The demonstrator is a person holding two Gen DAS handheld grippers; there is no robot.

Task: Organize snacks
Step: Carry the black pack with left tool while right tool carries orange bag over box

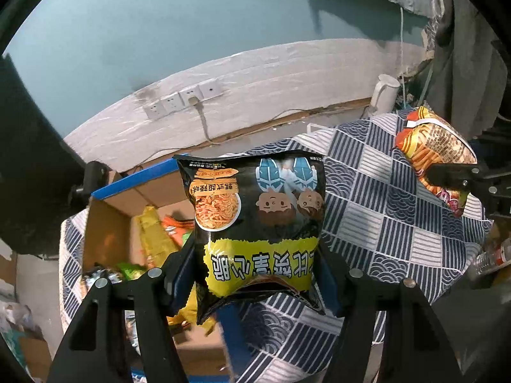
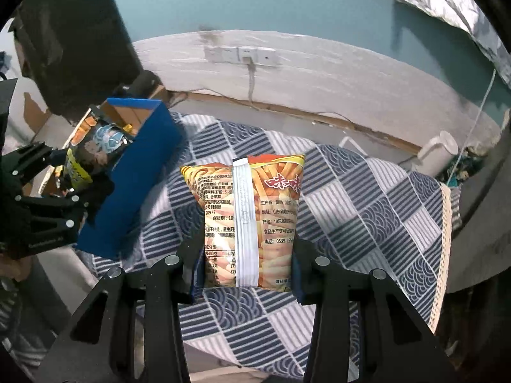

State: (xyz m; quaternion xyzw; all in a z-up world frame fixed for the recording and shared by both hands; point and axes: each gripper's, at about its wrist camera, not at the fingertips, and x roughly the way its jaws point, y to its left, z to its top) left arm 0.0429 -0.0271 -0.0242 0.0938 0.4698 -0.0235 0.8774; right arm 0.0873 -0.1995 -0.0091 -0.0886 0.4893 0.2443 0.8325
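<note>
The black noodle-snack bag (image 1: 260, 223) hangs upside down in the left tongs (image 1: 255, 279), pinched at its lower end between the blue pads, and clear of any surface. It is held at the right edge of the open cardboard box (image 1: 108, 223), whose blue outer wall faces the right-hand camera. The box already holds several packets (image 1: 153, 239), yellow, orange and green, so the bag is judged to be on its way in; held by one end, it can drop straight down among them.

The orange fries-snack bag (image 2: 252, 220) stands upright in the right tongs (image 2: 247, 269), gripped across its lower sides with the printed back seam toward the camera. It is held above the middle of the table, over the blue-and-white patterned cloth (image 2: 367, 210), to the right of the box and well apart from it. This is judged a waiting position, keeping the box mouth free for the left hand.

At the far right of the table stands a white kettle (image 2: 439, 156). Wall sockets (image 2: 242, 56) sit on the far wall.
</note>
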